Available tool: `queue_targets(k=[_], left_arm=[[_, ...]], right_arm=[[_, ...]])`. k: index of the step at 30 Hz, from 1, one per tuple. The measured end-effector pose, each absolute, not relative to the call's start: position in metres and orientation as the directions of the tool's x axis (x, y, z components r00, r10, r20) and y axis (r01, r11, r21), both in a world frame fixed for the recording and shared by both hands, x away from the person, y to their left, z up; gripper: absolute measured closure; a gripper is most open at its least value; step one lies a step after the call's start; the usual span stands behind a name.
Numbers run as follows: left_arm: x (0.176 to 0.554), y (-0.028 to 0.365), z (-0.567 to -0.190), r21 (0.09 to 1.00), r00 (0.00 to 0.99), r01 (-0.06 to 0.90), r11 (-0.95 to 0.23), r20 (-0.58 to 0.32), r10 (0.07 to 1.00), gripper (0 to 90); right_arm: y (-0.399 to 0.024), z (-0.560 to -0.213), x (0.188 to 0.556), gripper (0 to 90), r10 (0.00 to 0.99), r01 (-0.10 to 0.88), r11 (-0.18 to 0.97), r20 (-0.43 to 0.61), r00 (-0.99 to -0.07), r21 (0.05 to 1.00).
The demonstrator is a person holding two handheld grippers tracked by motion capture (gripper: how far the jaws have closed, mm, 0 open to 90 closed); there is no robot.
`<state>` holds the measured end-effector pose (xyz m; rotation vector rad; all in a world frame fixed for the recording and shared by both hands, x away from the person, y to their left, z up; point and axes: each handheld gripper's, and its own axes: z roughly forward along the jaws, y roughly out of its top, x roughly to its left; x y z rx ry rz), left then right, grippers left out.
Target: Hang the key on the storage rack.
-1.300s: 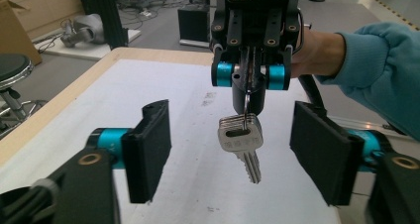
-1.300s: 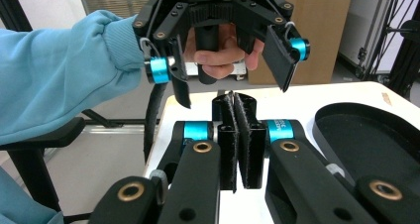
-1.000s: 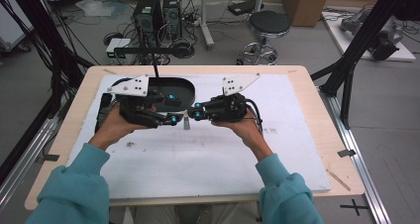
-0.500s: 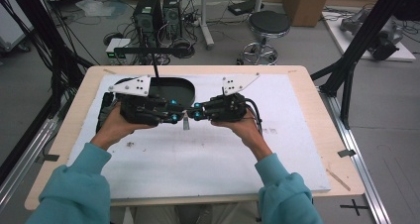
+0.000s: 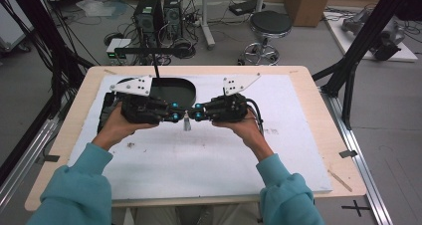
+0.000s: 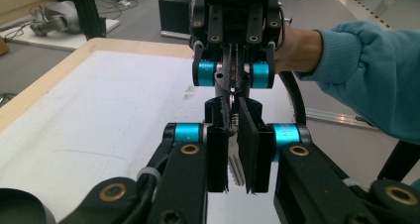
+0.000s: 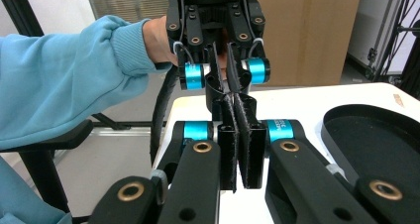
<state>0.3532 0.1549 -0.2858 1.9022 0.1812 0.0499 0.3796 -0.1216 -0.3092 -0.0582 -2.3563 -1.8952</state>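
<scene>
Facing each other over the worktop's far middle, the left gripper point(image 5: 175, 116) and right gripper point(image 5: 195, 116) both clamp one small metal fork point(image 6: 235, 160). Since a second ago they barely moved, so the handover seems unfinished.

Both grippers, the left gripper point(image 5: 175, 116) and right gripper point(image 5: 195, 115), are black with bright blue collars. The sleeves point(image 5: 74, 190) are teal. A black tray point(image 5: 171, 90) sits on a white mat point(image 5: 199, 155) over the pale wood table point(image 5: 318, 110).
</scene>
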Motion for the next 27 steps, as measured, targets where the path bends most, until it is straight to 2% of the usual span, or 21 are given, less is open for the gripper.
queue_targets(k=[4,23,27], left_arm=[[0.3532,0.1556,-0.2855,0.939,0.986,0.113,-0.325,-0.066,0.152,86.2],[0.3514,0.157,-0.2838,0.933,0.986,0.124,-0.337,-0.078,0.147,88.2],[0.3498,0.1567,-0.2832,0.933,0.985,0.121,-0.338,-0.071,0.155,88.4]], right_arm=[[-0.1208,-0.3097,0.3799,88.4,-0.052,0.106,0.218,0.12,-0.991,0.97],[-0.1191,-0.3116,0.3801,88.2,-0.072,0.102,0.208,0.119,-0.99,0.973],[-0.1191,-0.3116,0.3796,86.0,-0.07,0.102,0.202,0.118,-0.991,0.974]])
